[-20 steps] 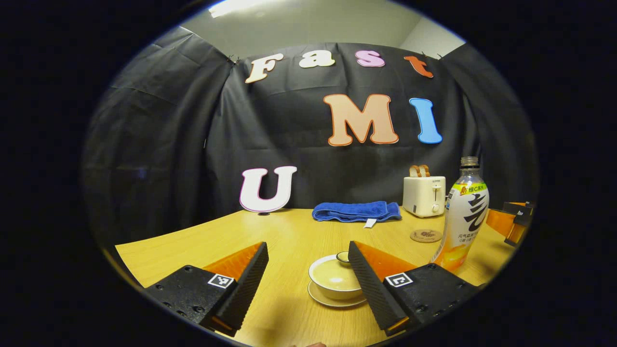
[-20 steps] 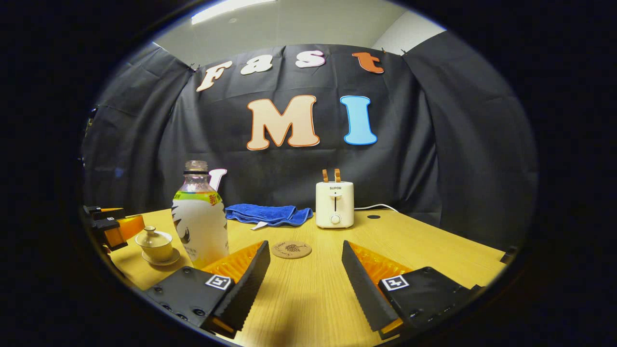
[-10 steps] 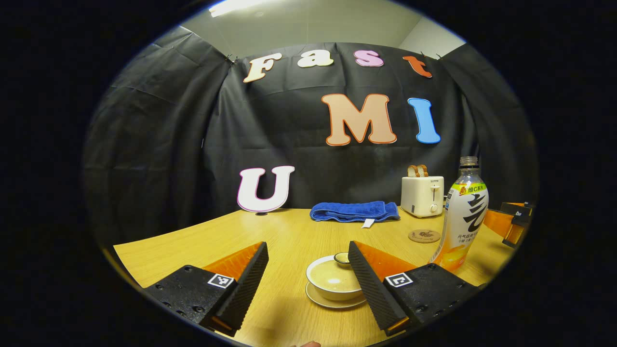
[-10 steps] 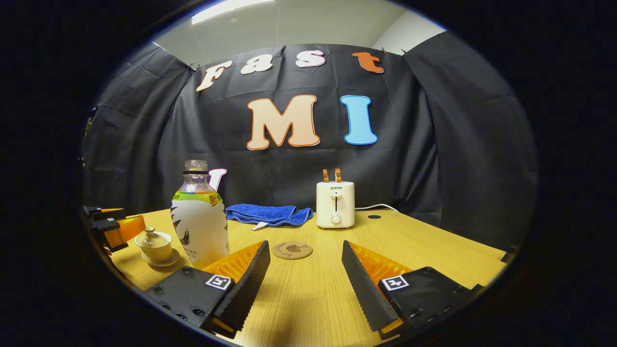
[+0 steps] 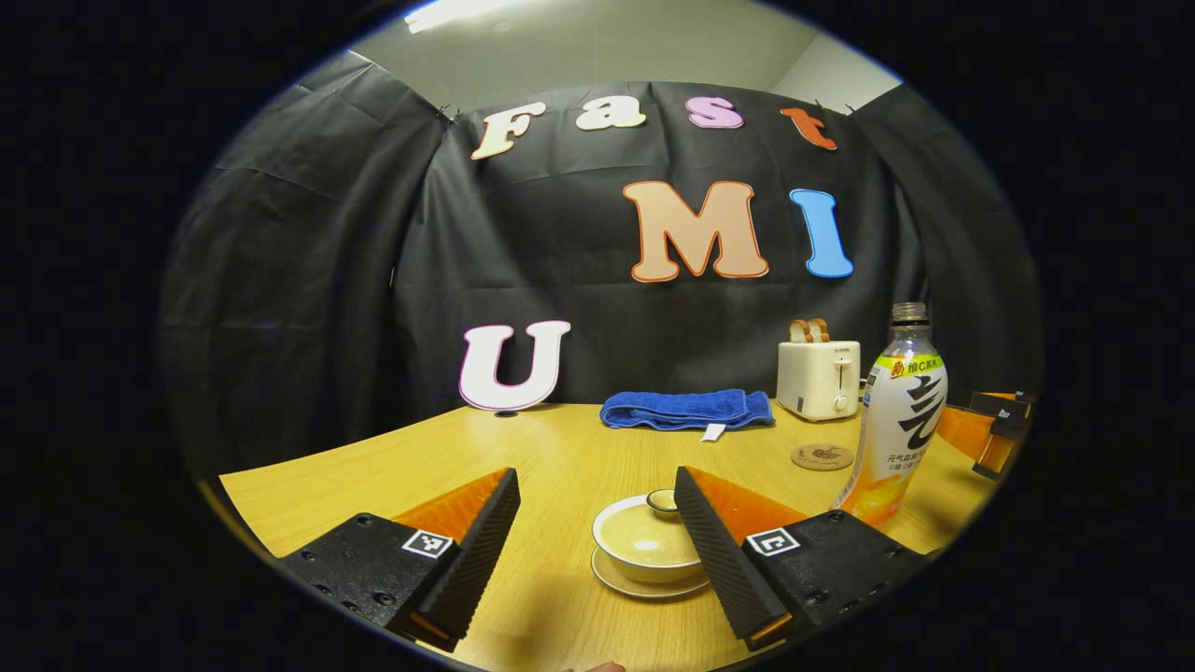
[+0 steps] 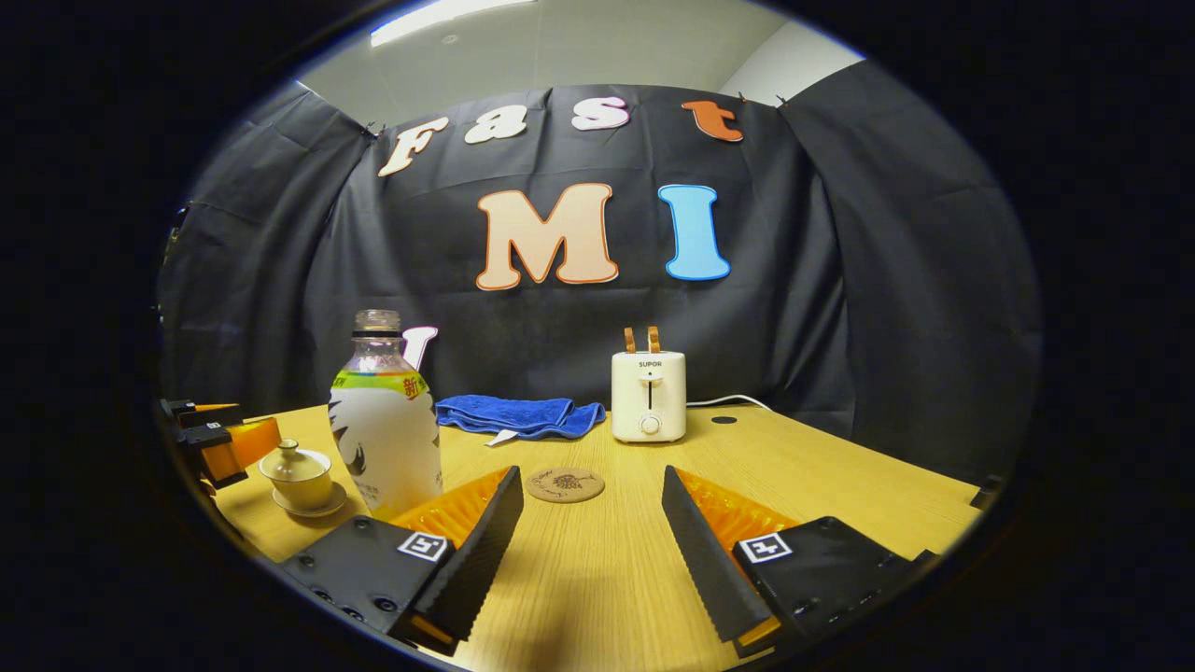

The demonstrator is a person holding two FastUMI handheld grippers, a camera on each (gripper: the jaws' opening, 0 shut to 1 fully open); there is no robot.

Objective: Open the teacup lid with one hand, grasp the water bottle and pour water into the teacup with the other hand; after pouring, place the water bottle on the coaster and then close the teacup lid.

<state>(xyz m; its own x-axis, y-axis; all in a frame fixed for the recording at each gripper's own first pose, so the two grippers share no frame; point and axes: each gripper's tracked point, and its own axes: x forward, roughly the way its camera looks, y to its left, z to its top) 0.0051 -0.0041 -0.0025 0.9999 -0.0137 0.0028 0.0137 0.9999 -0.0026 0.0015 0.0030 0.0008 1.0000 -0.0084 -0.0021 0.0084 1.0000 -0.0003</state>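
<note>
Nearest my wide-open, empty left gripper [image 5: 596, 537] sits the lidded cream ceramic teacup [image 5: 646, 539]; I should centre on its knob. Beside the teacup, the clear plastic water bottle [image 6: 385, 425] flanks my open, empty right gripper [image 6: 590, 532]; beyond lies the round cork coaster [image 6: 564, 484].

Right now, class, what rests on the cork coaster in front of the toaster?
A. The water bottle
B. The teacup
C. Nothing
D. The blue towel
C: the cork coaster lies bare on the wooden table, while the water bottle stands to its left and the lidded teacup sits on its own saucer.
</note>
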